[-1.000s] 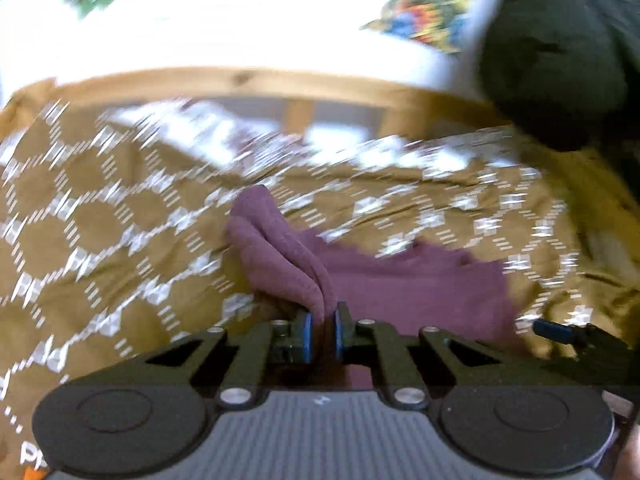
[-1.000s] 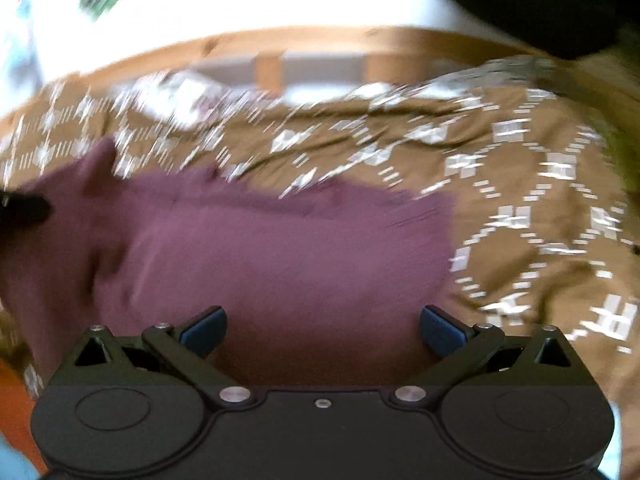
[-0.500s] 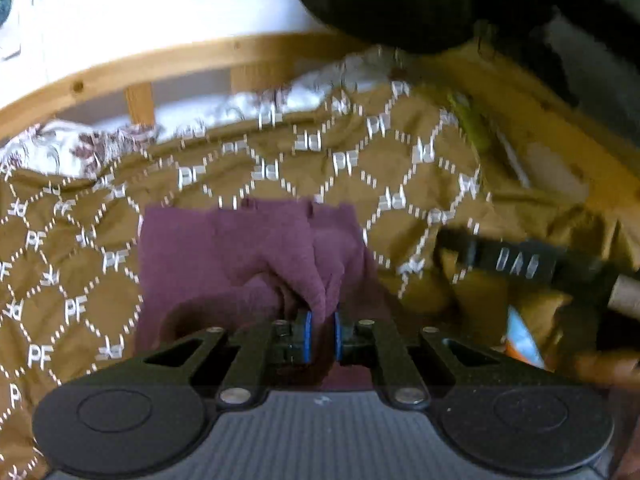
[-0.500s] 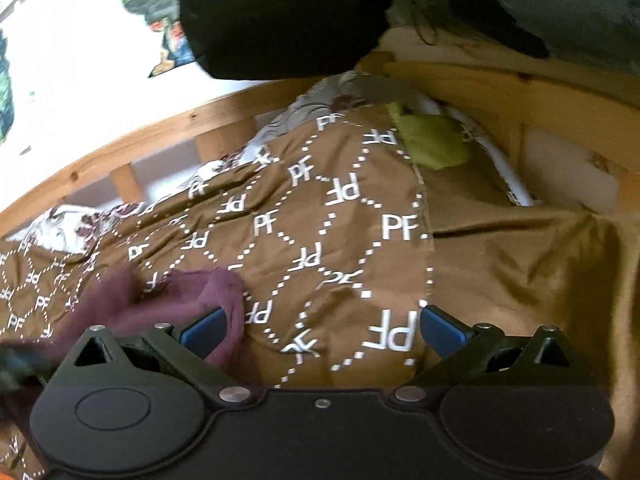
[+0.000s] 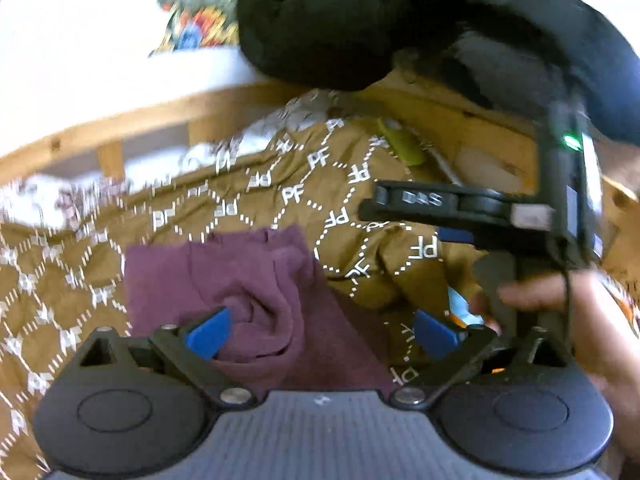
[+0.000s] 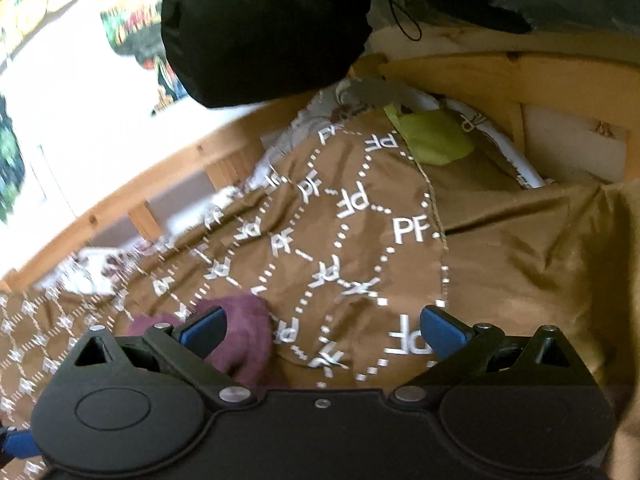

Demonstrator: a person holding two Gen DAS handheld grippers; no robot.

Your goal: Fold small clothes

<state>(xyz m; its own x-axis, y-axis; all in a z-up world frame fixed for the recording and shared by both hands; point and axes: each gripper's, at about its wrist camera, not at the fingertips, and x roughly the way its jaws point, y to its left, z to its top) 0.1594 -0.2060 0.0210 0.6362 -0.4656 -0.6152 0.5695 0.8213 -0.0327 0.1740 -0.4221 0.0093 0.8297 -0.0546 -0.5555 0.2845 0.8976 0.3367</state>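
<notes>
While the left hand-held gripper (image 5: 320, 334) opens its jaws, releasing the maroon garment (image 5: 224, 280) mid-bed on the brown bedspread (image 5: 360, 208), the right hand-held gripper (image 6: 322, 330) hovers wide, empty. Next, probably: smoothing the bunched fold.

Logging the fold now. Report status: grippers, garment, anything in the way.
Left hand-held gripper jaws opening, nothing pinched. Right hand-held gripper open, empty. Maroon garment bunched on the brown bedspread. Nothing in the way.
</notes>
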